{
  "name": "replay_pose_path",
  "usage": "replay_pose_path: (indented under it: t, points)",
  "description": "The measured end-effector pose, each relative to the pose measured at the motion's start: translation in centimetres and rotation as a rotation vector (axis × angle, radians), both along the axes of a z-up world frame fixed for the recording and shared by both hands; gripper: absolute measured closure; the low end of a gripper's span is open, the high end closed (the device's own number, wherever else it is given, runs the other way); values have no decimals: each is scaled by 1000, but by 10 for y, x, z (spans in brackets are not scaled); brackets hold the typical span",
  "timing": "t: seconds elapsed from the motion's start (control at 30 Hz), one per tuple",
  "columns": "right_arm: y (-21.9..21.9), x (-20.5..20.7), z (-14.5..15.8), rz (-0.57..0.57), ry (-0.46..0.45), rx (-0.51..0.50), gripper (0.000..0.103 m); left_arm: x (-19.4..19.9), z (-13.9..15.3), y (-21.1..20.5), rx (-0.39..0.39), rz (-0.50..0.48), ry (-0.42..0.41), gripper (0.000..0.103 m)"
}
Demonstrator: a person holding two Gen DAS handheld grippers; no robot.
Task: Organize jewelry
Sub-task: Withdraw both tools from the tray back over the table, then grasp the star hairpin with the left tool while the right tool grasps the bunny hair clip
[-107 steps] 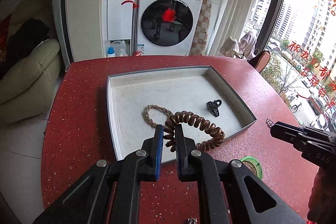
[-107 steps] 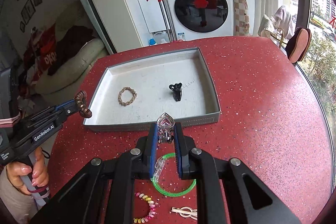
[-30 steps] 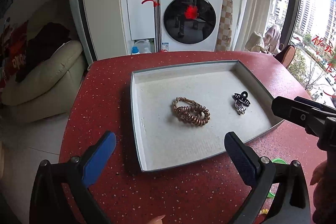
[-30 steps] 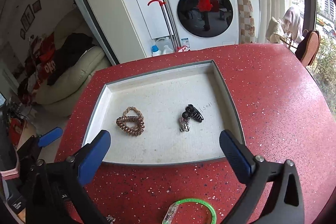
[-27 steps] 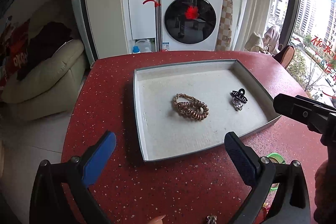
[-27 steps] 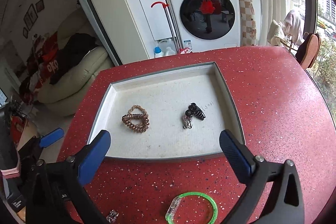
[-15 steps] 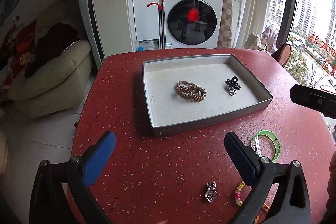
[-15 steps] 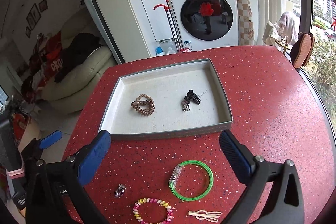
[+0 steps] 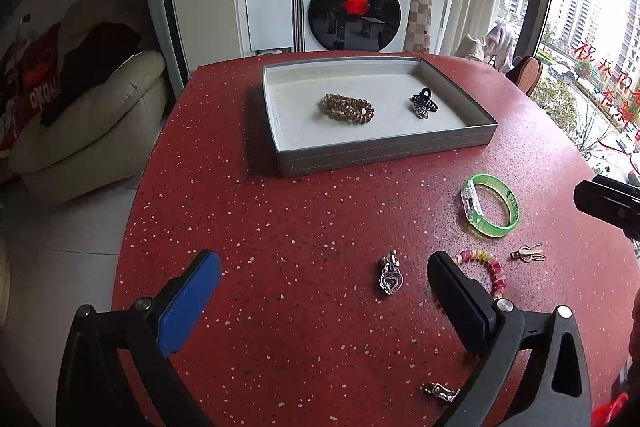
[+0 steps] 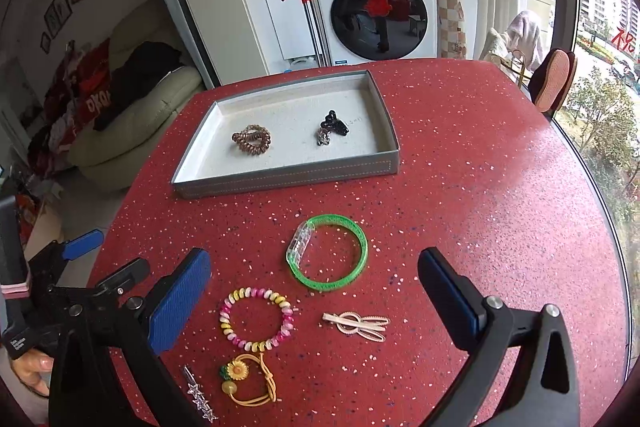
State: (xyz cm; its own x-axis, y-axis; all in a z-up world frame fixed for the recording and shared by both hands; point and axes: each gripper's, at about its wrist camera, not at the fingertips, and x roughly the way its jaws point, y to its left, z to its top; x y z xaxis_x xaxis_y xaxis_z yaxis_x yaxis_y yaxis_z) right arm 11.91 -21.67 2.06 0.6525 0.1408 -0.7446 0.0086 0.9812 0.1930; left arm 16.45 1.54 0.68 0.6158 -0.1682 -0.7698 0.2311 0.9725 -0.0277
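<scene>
Both the left gripper [image 9: 324, 291] and right gripper [image 10: 314, 289] hung spread wide and empty above the table [image 10: 480, 187], the left view alone showing a heart pendant [image 9: 390, 277], the right alone a sunflower tie [image 10: 246, 379] (tray [image 10: 280, 179] beyond held two pairs).

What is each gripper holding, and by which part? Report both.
Nothing. The left gripper and right gripper are both open and empty above the red table.
</scene>
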Motion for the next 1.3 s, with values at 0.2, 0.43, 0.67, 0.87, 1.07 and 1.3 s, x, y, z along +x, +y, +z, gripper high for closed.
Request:
replay_pose_path:
  t: [0.2,0.43,0.67,0.87,1.07,1.3]
  points:
    - [-9,-24,-23,-24,55,-15,0,-14,-21,2,19,-11,48,0]
    - [-19,-42,-47,-57,103,-39,0,-40,-40,-3,-12,-28,116,0]
    - [-18,-42,-58,-33,107,-120,0,-67,-42,-18,-22,-48,147,0]
    - [-16,-38,-62,0,98,-149,1,-79,-45,-37,9,-65,205,0]
    - [-10,-29,-66,86,85,-222,7,-83,-51,-52,39,-54,224,7]
    - [5,-13,-79,227,104,-278,32,-88,-51,-59,43,-64,201,14]
